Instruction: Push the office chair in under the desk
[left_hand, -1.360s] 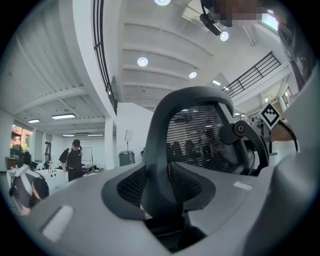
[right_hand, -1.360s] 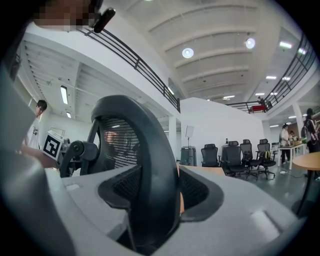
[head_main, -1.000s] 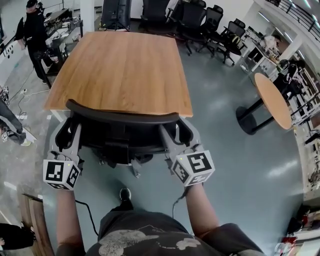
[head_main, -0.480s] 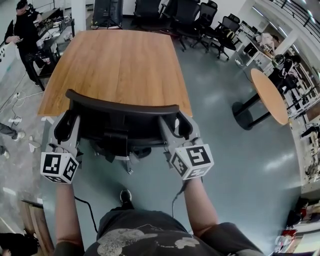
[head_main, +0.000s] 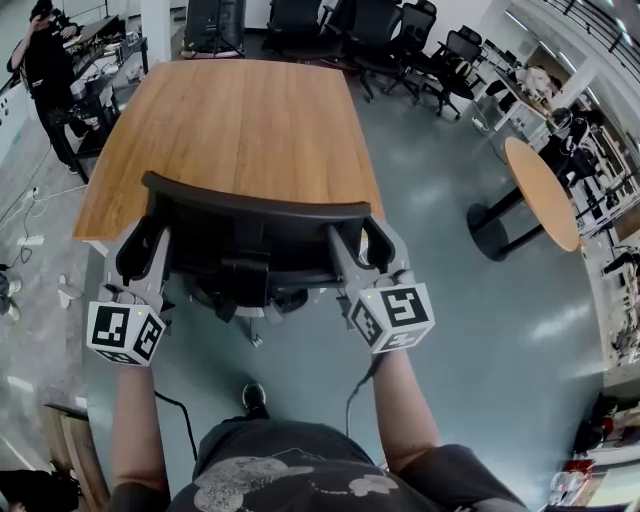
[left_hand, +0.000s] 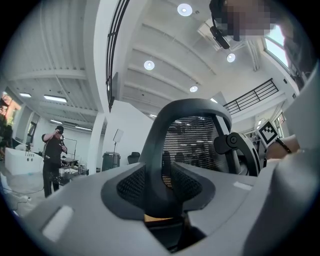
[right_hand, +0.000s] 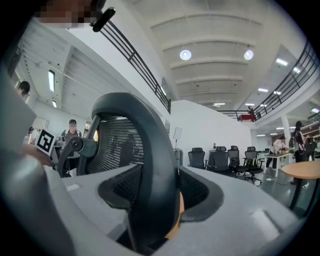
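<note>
A black mesh-backed office chair stands at the near edge of the wooden desk, and its top rail overlaps that edge in the head view. My left gripper is shut on the left side of the backrest frame. My right gripper is shut on the right side. In the left gripper view the dark frame runs up between the grey pads of the left gripper. The right gripper view shows the same on its side: the frame is clamped in the right gripper. The seat and wheels are mostly hidden.
A round wooden table on a black foot stands to the right. Several black office chairs are grouped beyond the desk's far end. A person stands by benches at the back left. A cable trails on the grey floor near my feet.
Both grippers keep their hold on the backrest. The chair's top rail now lies further over the desk's near edge in the head view. The person at the back left has shifted.
</note>
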